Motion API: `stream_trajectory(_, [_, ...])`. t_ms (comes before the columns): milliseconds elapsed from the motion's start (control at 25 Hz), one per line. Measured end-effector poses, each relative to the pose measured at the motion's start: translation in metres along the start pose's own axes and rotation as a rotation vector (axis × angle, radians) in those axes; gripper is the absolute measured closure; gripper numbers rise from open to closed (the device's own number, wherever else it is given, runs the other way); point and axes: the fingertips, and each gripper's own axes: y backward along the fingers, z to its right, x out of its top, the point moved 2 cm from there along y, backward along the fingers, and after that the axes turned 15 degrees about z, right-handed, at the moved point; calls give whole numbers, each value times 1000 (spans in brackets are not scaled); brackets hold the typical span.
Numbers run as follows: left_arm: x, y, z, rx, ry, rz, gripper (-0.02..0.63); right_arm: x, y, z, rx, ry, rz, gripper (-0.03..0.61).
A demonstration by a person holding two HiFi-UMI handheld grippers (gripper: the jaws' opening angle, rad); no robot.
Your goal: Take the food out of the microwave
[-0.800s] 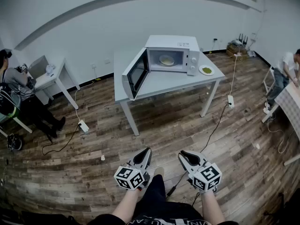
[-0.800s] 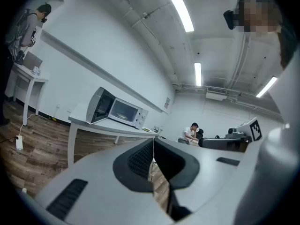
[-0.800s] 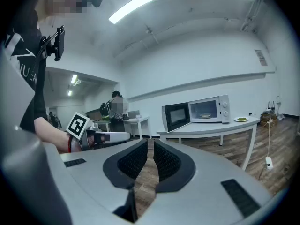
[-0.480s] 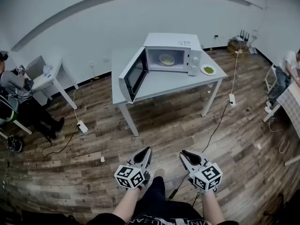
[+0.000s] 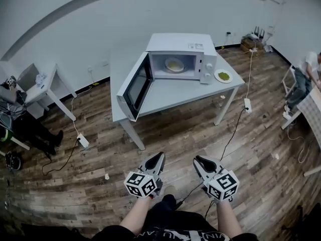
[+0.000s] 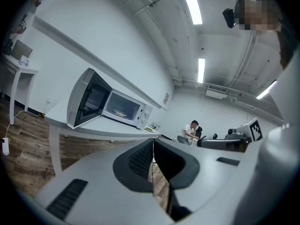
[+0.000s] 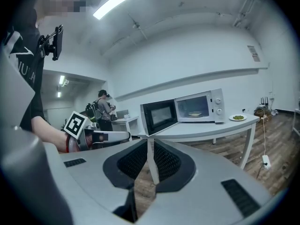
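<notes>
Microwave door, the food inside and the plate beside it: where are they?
Microwave door (image 5: 134, 87), head view, its dark window.
Food in the microwave (image 5: 174, 65), head view, its middle.
Plate (image 5: 216, 76), head view, its left rim.

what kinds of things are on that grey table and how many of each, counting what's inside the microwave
microwave: 1
plates: 2 (plate inside, plate of green food beside the microwave)
total: 3
</notes>
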Motion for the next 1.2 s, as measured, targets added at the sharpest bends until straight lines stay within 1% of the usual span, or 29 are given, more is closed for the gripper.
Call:
stream_trajectory(240, [8,-59,-30,-41,-37,-5,603,10,-57,38,-56,30,47,518])
stream_trajectory(480, [20,-109,-60,-70,-49,6,603,17,-108,66,-75,48,62,518])
stream_trajectory(600, [24,-123,-70,-86,-50,7,603,17,-123,74,-90,37,69,518])
stream_trajectory(760, [26,-139,-83,-87,-49,6,602,13,-138,83,-106,29,66,518])
stream_trajectory(1000, [26,-162,-88,-95,-38,6,603,17,-156,102,-113,20,67,518])
stream_trajectory(1200, [25,-187,-101,-84,-32,7,603,19,-182,124,-86,3,80,518])
